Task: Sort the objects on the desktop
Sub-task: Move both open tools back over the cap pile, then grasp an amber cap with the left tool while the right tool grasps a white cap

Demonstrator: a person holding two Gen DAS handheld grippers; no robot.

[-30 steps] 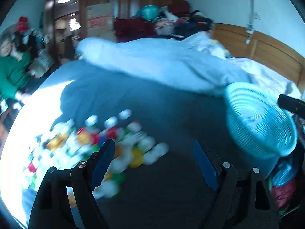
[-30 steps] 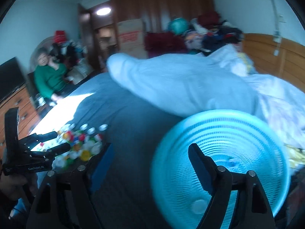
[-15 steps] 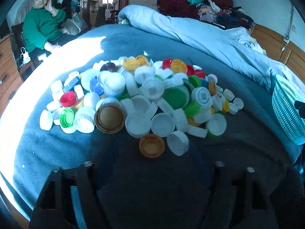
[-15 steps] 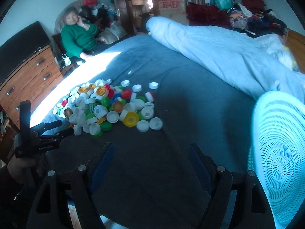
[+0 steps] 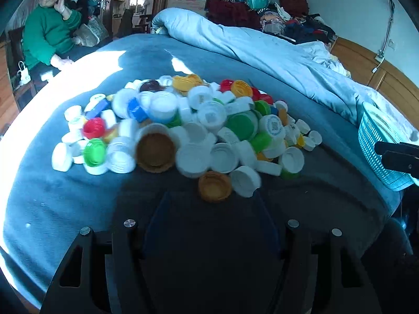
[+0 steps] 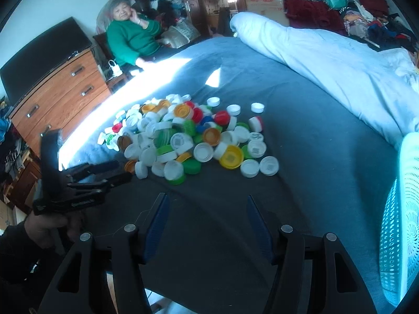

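Plastic bottle caps (image 5: 183, 128), mixed colours, heaped on grey-blue bed (image 6: 301, 130) — now close ahead; left gripper (image 5: 212, 209) half-open, right gripper (image 6: 205, 209) closing, both empty — picking imminent.

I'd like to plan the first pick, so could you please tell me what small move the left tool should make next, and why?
Probably ease the left tool forward and down onto the orange cap. That cap lies open side up at the near edge of the pile of caps, just ahead of the fingers, and nothing is between them yet.
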